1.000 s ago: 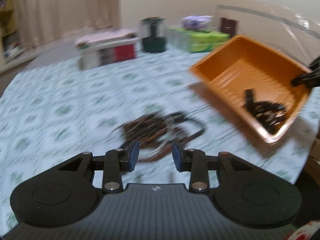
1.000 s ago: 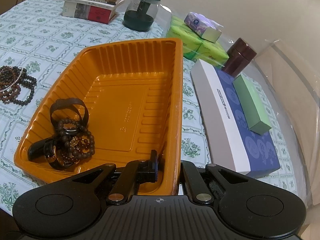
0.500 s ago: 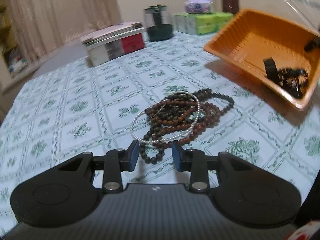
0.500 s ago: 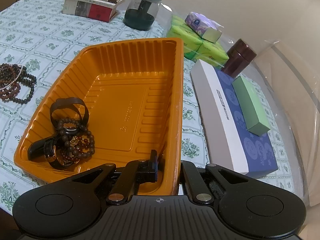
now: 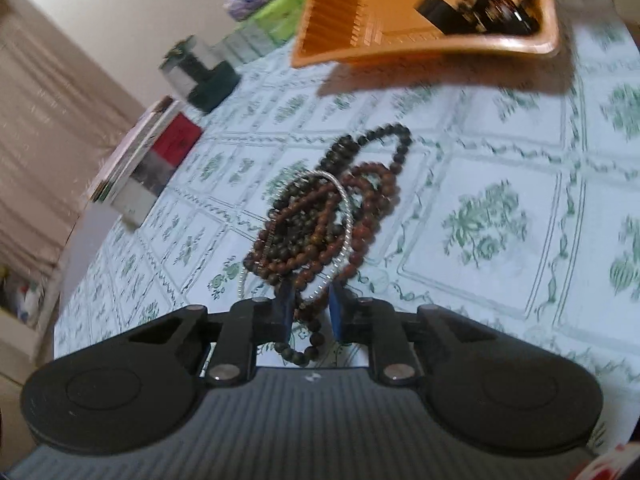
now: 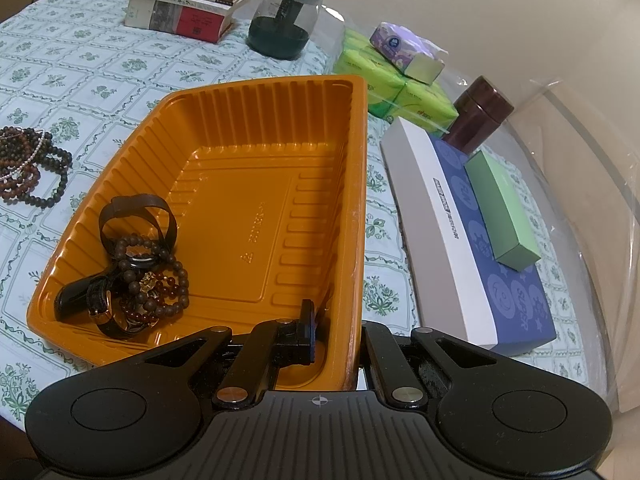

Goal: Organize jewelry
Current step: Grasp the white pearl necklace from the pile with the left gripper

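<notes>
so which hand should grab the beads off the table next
Left. The left gripper is right at the beads, jaws closing with strands between them. The right gripper is shut on the tray rim, steadying it.

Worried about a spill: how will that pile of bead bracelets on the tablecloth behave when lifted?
The bead bracelets are loose, tangled strands, so they will probably dangle limply and may drag neighbours along. The thin silver bangle looped among them could slip free.

Plain cream wall point(image 6: 500, 8), beige curtain point(image 5: 48, 92) at left, table under green-floral white cloth point(image 5: 500, 220), soft indoor light
</notes>
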